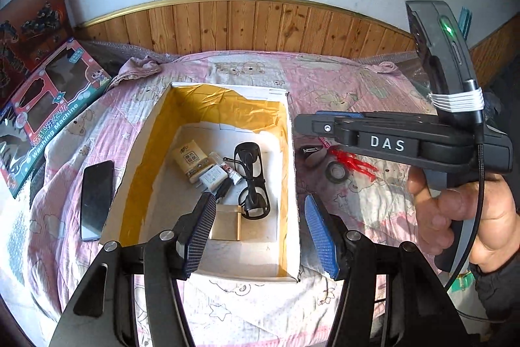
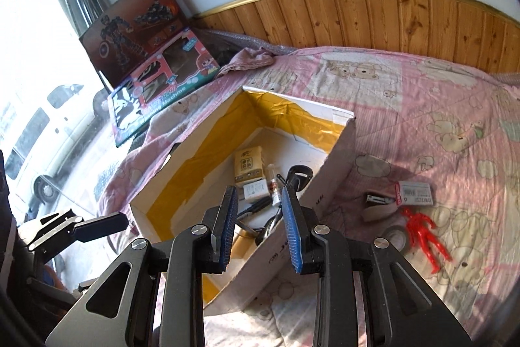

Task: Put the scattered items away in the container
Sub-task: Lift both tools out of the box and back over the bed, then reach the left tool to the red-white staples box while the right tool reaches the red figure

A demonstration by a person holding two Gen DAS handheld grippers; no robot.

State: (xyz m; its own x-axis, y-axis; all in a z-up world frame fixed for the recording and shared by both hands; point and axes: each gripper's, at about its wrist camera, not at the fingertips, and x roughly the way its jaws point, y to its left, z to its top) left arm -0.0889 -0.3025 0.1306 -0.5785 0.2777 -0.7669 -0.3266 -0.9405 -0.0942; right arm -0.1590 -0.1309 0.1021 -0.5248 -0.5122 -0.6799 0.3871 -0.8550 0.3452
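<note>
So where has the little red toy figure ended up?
The red figure lies on the pink bedspread, outside the box to its right, beside a roll of tape and a stapler.

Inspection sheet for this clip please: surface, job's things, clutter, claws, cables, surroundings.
Surface: pink bear-print bedspread.
Job's things: open box holds glasses, tissue pack, charger; outside lie phone, red figure, tape roll, stapler.
Clutter: toy boxes at the bed's left edge.
Claws: left claw open, empty; right claw open, empty.
Cables: black lead on the right handle.
Surroundings: wood panelling, white wall.
</note>
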